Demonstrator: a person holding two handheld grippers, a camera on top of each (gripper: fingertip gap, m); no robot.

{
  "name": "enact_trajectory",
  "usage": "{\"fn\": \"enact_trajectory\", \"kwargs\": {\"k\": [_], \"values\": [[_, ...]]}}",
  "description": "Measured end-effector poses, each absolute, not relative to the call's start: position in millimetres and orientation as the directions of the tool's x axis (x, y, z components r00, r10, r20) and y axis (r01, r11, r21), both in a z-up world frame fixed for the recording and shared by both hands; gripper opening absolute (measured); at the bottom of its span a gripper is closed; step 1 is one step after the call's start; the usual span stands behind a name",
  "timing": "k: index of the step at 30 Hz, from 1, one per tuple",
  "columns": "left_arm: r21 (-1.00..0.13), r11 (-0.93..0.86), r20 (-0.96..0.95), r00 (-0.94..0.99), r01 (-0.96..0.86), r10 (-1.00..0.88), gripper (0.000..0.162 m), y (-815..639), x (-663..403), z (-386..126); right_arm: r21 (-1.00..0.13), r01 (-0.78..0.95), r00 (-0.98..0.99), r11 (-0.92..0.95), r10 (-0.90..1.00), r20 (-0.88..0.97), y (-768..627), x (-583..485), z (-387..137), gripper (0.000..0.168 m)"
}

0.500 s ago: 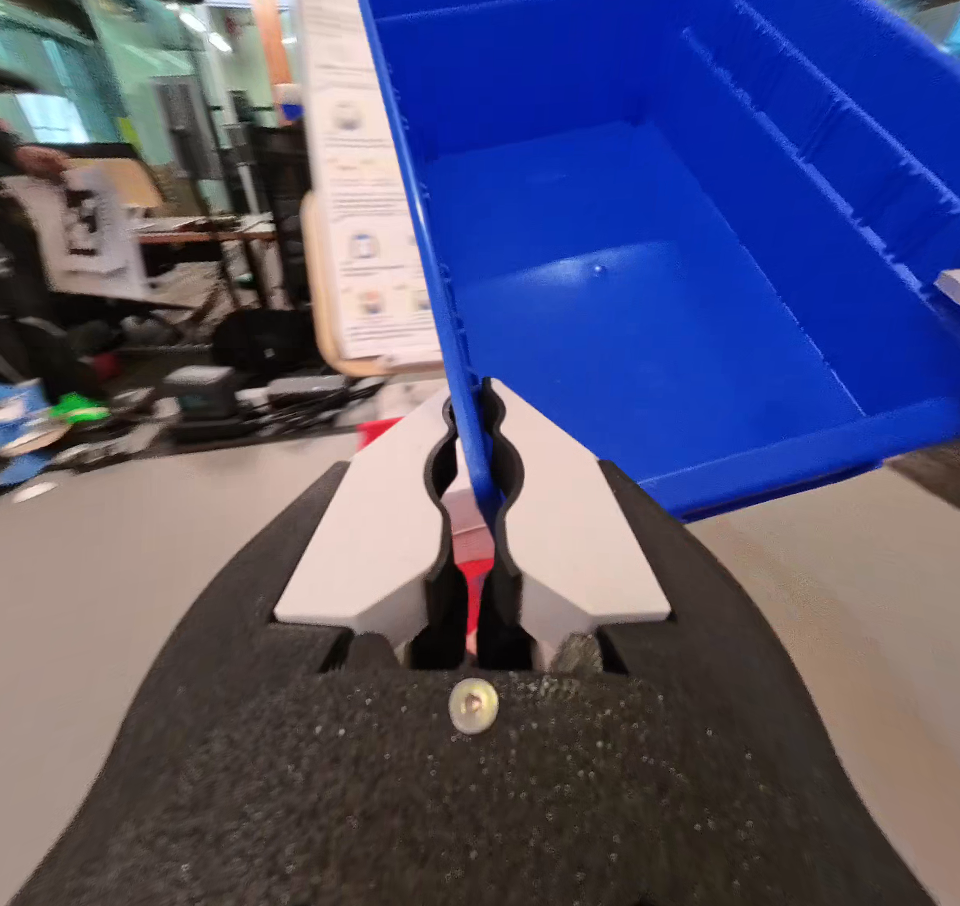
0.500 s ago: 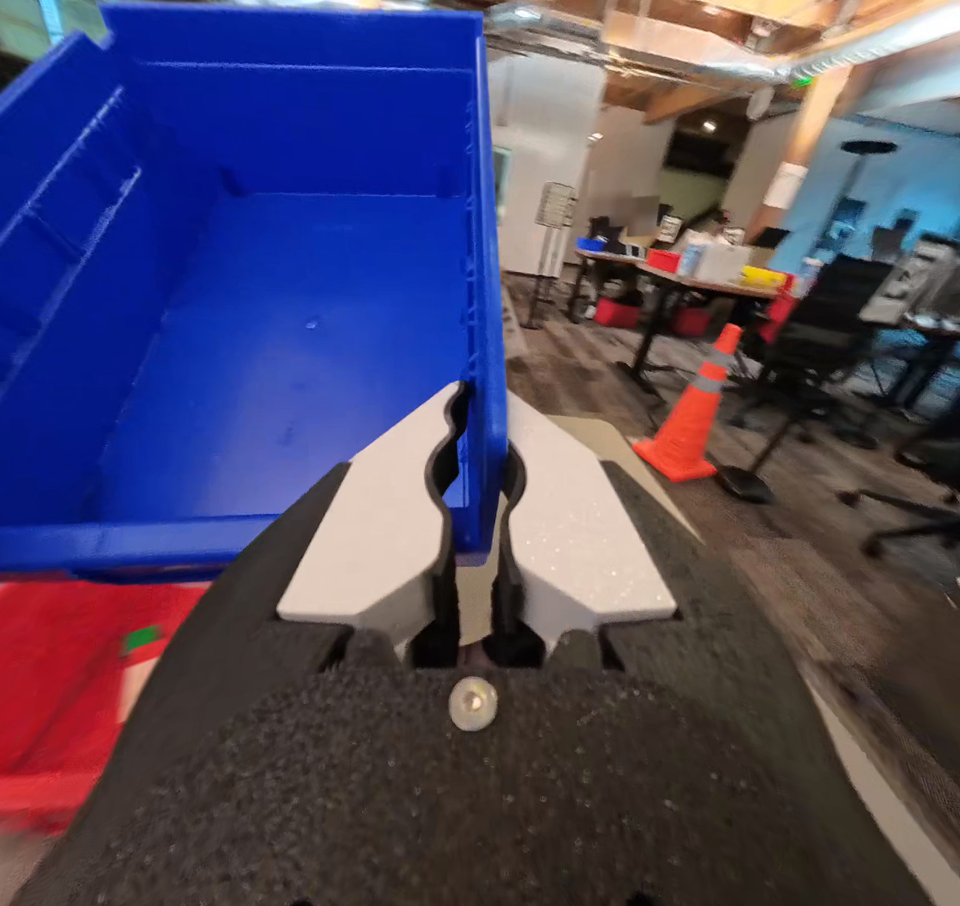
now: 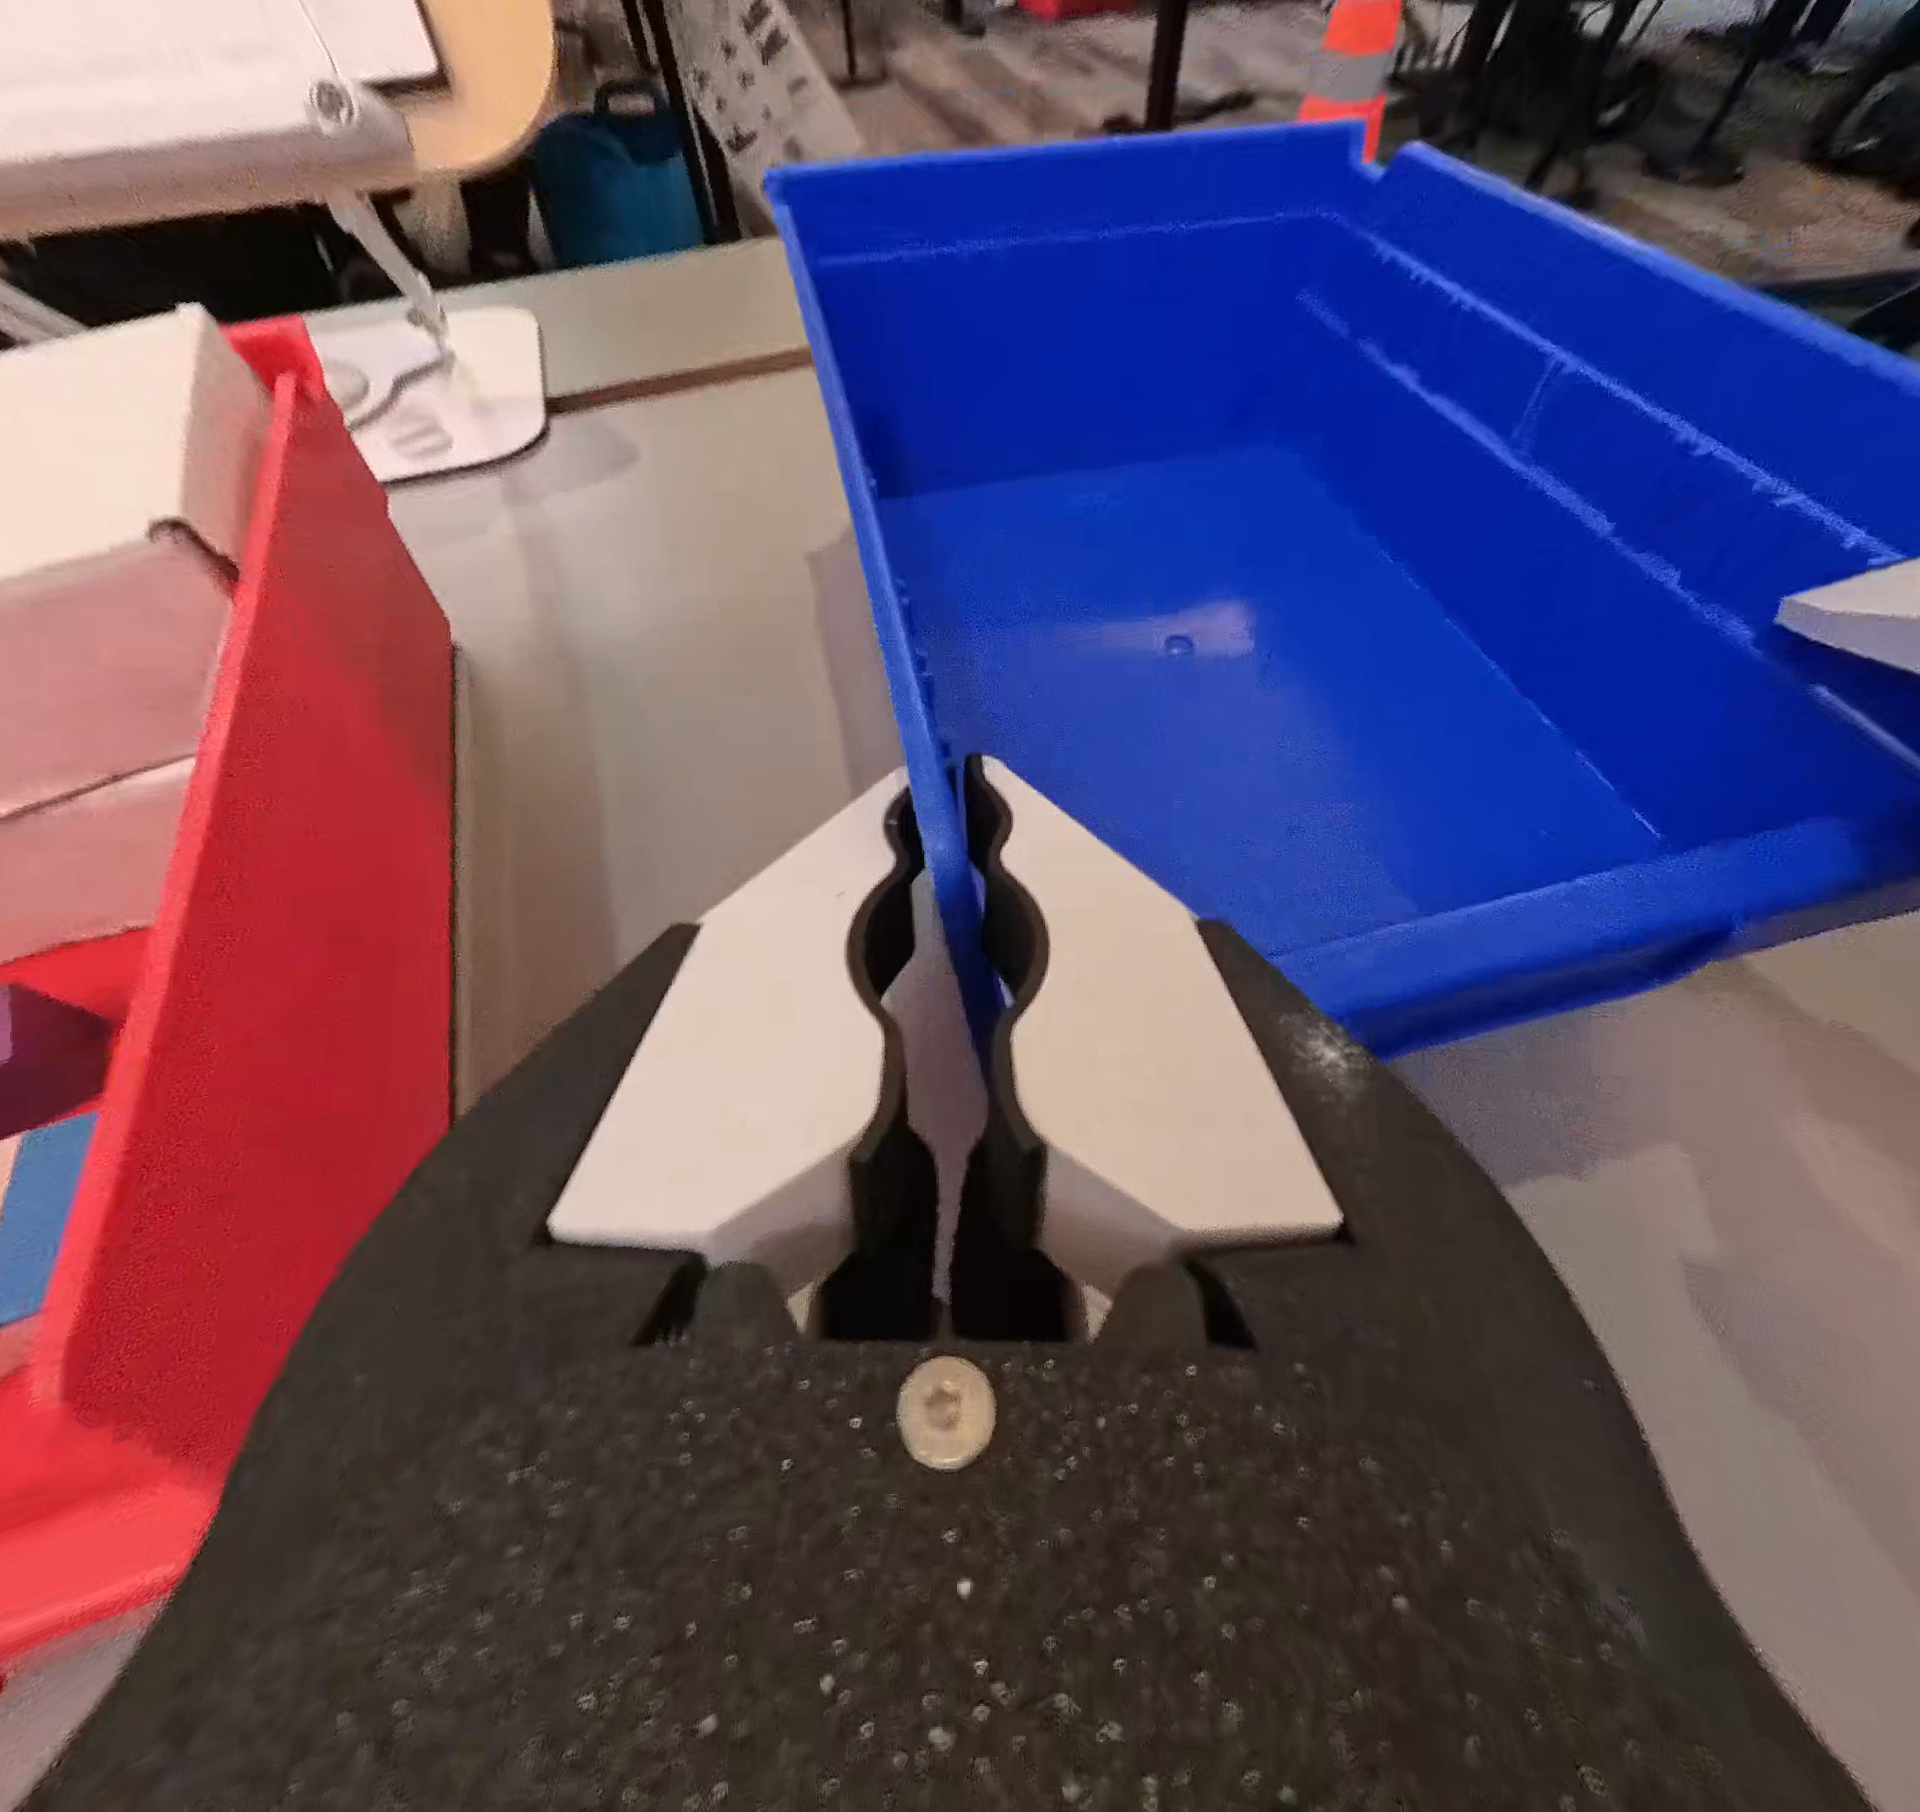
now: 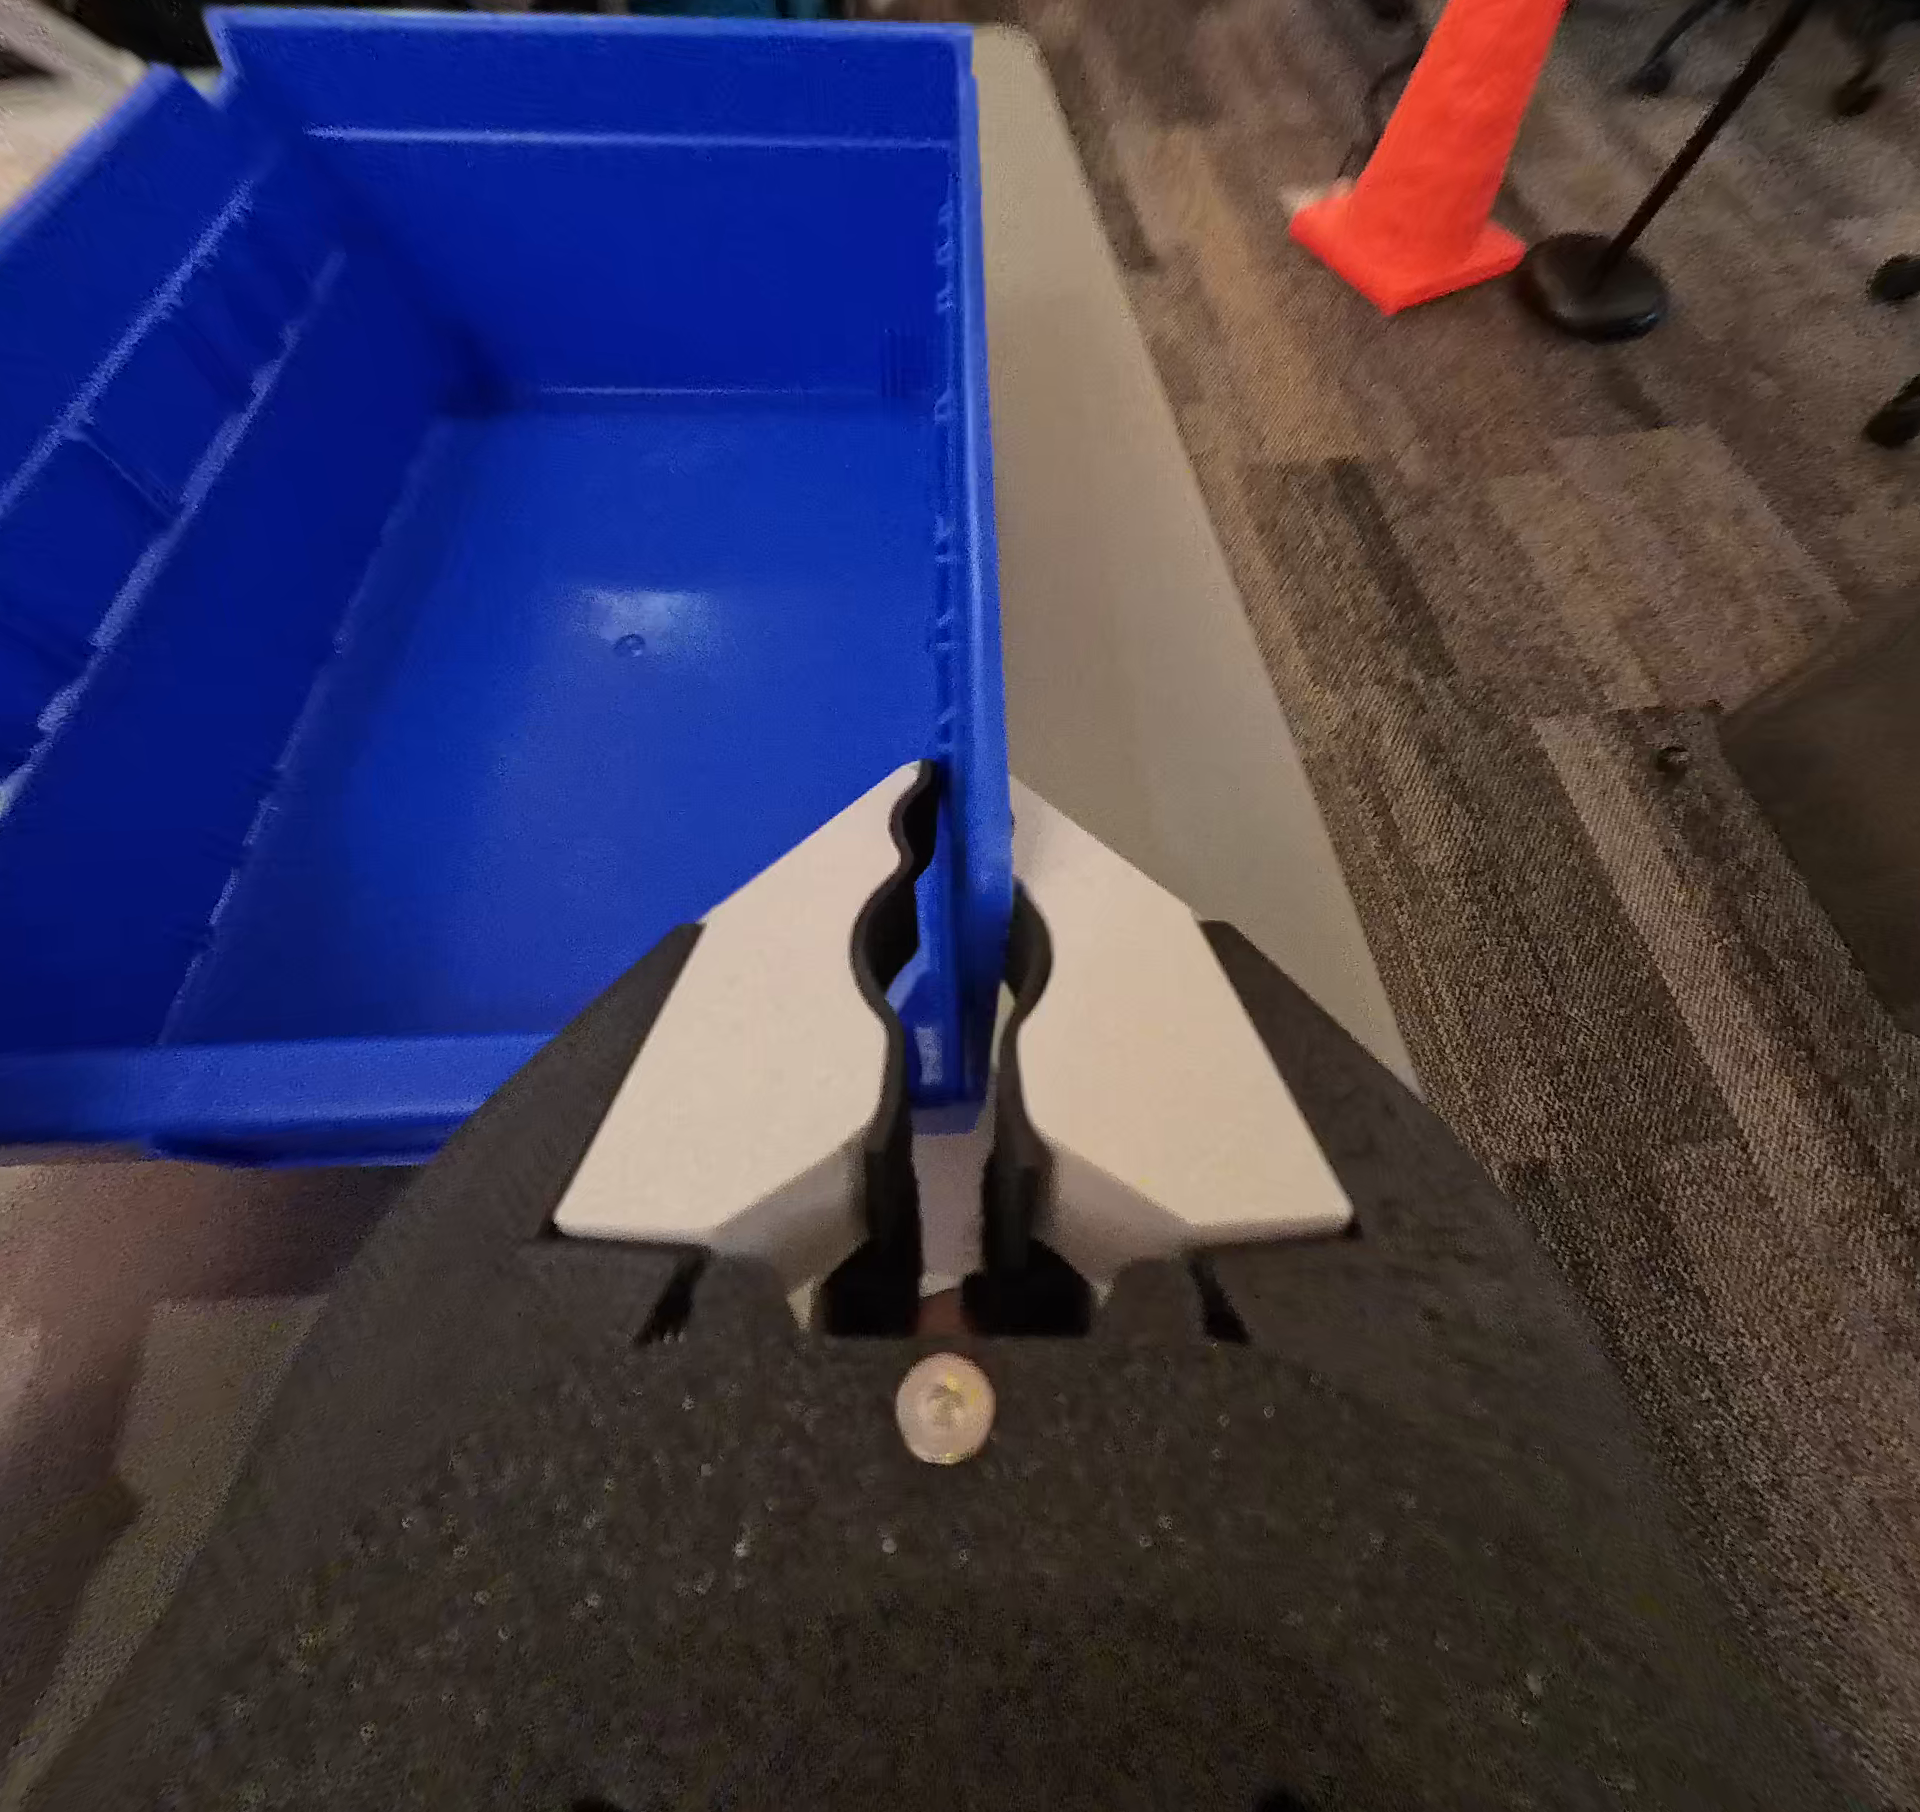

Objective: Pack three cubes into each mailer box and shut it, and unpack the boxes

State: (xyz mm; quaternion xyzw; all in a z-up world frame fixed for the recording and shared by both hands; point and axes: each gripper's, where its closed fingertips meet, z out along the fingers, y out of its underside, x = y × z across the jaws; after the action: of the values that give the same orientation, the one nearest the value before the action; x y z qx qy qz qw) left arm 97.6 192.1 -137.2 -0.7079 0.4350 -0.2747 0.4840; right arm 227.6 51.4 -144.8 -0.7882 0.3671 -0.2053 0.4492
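- Left hand-held gripper [image 3: 943, 806]: fingers clamped on the left side wall of the open-topped blue plastic bin [image 3: 1299, 682], near its front corner.
- Right hand-held gripper [image 4: 966, 806]: fingers pinched on the bin's right side wall [image 4: 977, 619], near its front corner; one finger tip of it shows at the right edge of the left wrist view.
- Blue bin interior bare, nothing lying in it; ribbed slots along the inner walls.
- Bin sits over the right end of the grey bench [image 3: 644, 619]; its right wall runs close along the bench's right edge [image 4: 1122, 567]. Cannot tell whether the base touches the bench.
- Red plastic bin [image 3: 281, 879] on the bench left of the blue one, apart from it, bare bench between.
- White cardboard mailer boxes [image 3: 104, 557] inside the red bin, flaps shut; purple cube [image 3: 42, 1056] low in the same bin, blurred.
- White sign stand base [image 3: 436, 391] at the bench's far side, behind the red bin.
- Orange traffic cone [image 4: 1455, 121] on the carpeted floor, right of the bench.
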Motion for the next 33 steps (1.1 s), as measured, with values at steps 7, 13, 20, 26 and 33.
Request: {"fn": "enact_trajectory", "kwargs": {"k": [7,13,20,26,33], "values": [[-0.879,-0.216,-0.025,0.494,-0.425,-0.869,0.006,221,101,-160,-0.848,-0.328,0.686,-0.416,-0.722,0.089,85,242,-164,0.007],[-0.835,-0.182,0.023,0.298,-0.519,-0.954,0.048,184,68,-158,-0.855,-0.332,0.677,-0.399,-0.732,0.079,97,248,-166,0.007],[-0.893,-0.136,0.015,0.275,-0.429,-0.961,0.046,216,-72,-110,-0.868,-0.249,0.615,-0.431,-0.763,0.202,91,245,-130,0.030],[-0.899,-0.214,-0.023,0.531,-0.381,-0.847,0.055,355,-174,-113,-0.964,-0.137,0.806,-0.227,-0.591,0.025,166,132,-72,0.052],[-0.815,-0.327,0.051,0.503,-0.479,-0.863,0.047,388,-156,-177,-0.880,-0.364,0.892,-0.306,-0.388,-0.234,267,-18,-137,0.075]]}}
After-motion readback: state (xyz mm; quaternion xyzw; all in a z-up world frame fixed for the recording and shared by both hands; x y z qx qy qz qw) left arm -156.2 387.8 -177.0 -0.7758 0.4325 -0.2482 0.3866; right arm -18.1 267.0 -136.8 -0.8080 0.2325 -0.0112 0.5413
